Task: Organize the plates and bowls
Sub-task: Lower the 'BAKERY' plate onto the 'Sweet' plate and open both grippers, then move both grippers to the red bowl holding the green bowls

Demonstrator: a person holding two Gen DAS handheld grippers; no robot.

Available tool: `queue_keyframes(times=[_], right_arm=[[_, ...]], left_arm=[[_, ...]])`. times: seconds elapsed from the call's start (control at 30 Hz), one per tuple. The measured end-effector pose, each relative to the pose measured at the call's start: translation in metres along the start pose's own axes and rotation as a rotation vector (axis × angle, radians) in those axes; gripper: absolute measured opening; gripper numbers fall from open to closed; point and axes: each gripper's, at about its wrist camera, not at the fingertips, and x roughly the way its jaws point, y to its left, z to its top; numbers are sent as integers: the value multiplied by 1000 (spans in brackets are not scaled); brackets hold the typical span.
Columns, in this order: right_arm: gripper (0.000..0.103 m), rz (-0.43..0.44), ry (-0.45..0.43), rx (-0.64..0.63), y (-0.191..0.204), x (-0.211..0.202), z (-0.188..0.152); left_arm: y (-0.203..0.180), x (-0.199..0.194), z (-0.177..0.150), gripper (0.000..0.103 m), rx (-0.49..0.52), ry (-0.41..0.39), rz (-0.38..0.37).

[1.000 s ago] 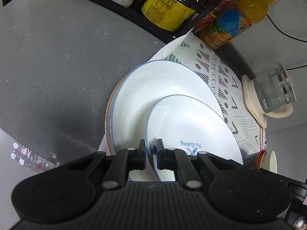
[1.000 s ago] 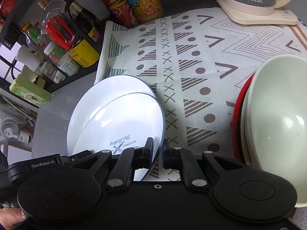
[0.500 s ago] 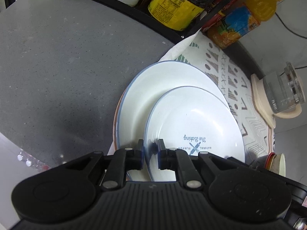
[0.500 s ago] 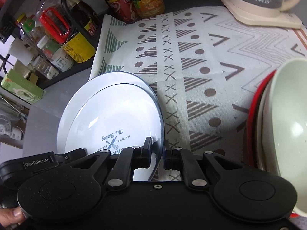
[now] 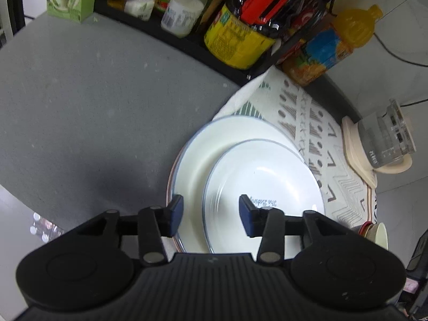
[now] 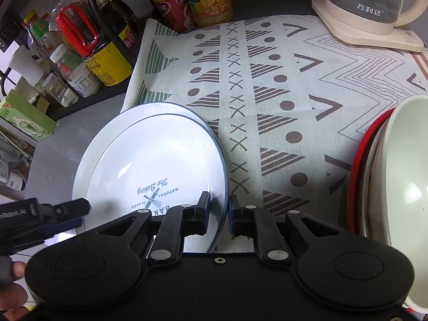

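A small white plate (image 5: 267, 182) with a blue rim and printed lettering lies inside a larger blue-rimmed white plate (image 5: 214, 147), which rests on an orange-rimmed plate (image 5: 169, 187). My left gripper (image 5: 210, 214) hangs over the small plate's near rim. Its jaws are opening, and the rim runs between the pads without touching them. My right gripper (image 6: 219, 212) still has the small plate (image 6: 149, 160) by its right rim, and its jaws are just starting to open. The left gripper (image 6: 77, 214) shows at the plate's left edge. A cream bowl (image 6: 401, 187) sits stacked in a red bowl (image 6: 355, 165).
The patterned cloth (image 6: 267, 80) covers the counter under the plates and bowls. A glass kettle (image 6: 374, 2) stands at its back. A black rack of bottles and jars (image 5: 235, 26) lines the back, beside an orange juice bottle (image 5: 334, 45). Bare grey countertop (image 5: 80, 107) lies to the left.
My left gripper has opened off the small plate's rim and drawn back a little. The small plate now lies flat in the larger one. The right fingers have parted slightly.
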Motion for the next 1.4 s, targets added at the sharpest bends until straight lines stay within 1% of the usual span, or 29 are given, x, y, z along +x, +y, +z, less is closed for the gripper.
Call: queue_keyframes(times=[0.07,0.13,0.27,0.43,0.47,0.53,0.6,0.67,0.7,0.8,1.0,1.07,1.1,1.13,1.17,1.2,1.27,1.3,1.37,1.4], right_arm=[[16,7,-1,5,-1,1,0],[16,10,0,10,-2,3,-1],[17,11,8,19,-2,8,-3],[18,10,10,20,-2,10,-5],[18,11,11,24,-2,10,-4],[18,11,14,33,-3,11,-4],[19,12,17,41,-4,12,-4],[22,15,24,45,-4,13,-4],[23,19,28,50,-4,14,-4],[25,37,31,59,-4,16,-6],[26,24,25,49,-2,14,-6],[29,16,15,48,-2,10,-5],[29,25,12,52,-3,8,-4],[31,44,10,62,-4,5,-2],[35,55,6,70,-5,2,-1],[38,62,-5,73,-6,-3,0],[49,71,-29,77,-7,-13,2],[51,78,-42,80,-8,-18,3],[61,91,-67,80,-8,-31,4],[63,97,-82,74,-8,-36,5]], left_arm=[[1,-1,1,50,7,-9,32],[3,2,1,50,10,-9,62],[13,13,1,50,-17,34,52],[16,21,-2,49,-13,25,76],[17,22,-2,48,-18,27,77],[20,23,-2,44,-29,22,57],[20,22,-2,39,-19,4,46],[21,20,-2,31,-28,-16,37],[22,19,-2,29,-38,-19,32],[21,19,-1,28,-49,-18,37],[21,19,4,29,-60,6,47],[18,14,5,33,-51,-9,66],[16,11,6,35,-44,-25,67],[14,9,7,39,-41,-33,67],[13,7,8,45,-41,-35,66],[12,4,9,47,-43,-38,63],[7,0,11,56,-41,-45,57],[4,-2,11,59,-35,-47,56],[-2,-5,11,69,-20,-50,54],[-5,-7,11,71,-12,-50,48]])
